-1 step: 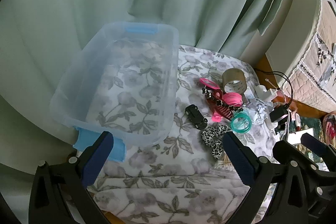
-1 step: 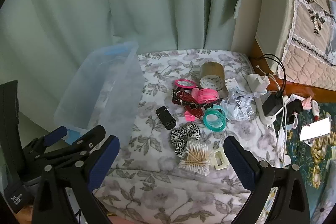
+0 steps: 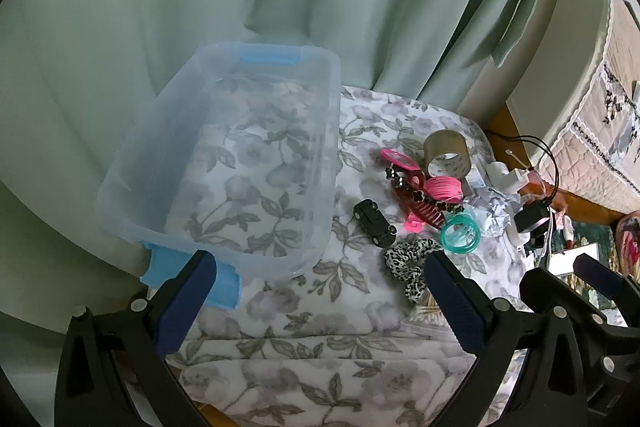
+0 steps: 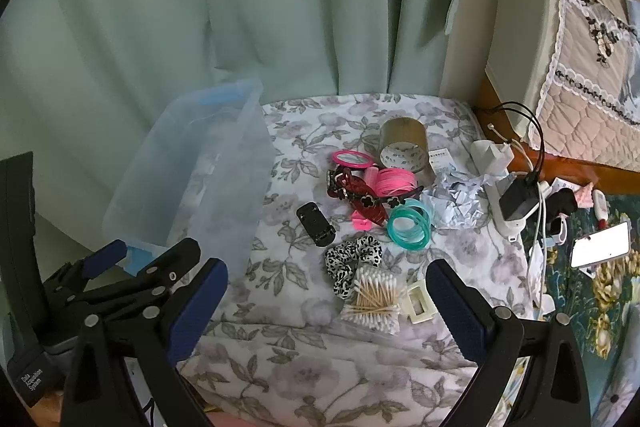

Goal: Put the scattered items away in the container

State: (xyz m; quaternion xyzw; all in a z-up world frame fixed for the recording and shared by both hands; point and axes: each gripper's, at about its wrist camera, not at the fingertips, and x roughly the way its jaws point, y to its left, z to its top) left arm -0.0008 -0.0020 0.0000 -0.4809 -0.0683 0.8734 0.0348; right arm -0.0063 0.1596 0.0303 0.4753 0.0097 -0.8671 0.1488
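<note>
A clear plastic bin with blue latches (image 3: 132,183) (image 4: 132,195) sits empty on the left of a floral-covered surface. To its right lie scattered items: a black toy car (image 3: 374,221) (image 4: 316,223), a leopard scrunchie (image 3: 408,261) (image 4: 352,259), teal bangles (image 3: 460,233) (image 4: 409,225), a dark red hair claw (image 3: 422,201) (image 4: 360,197), pink bands (image 4: 394,183), a pink mirror (image 4: 352,159), a tape roll (image 3: 446,153) (image 4: 404,147), cotton swabs (image 4: 374,299) and a cream clip (image 4: 418,305). My left gripper (image 3: 320,303) is open and empty near the bin's front. My right gripper (image 4: 326,307) is open and empty before the swabs.
Crumpled paper (image 4: 460,201), a charger with cables (image 4: 516,203) and a phone (image 4: 600,245) lie at the right edge. A green curtain (image 4: 280,7) hangs behind. A bed with a quilted cover (image 4: 592,67) stands at the right.
</note>
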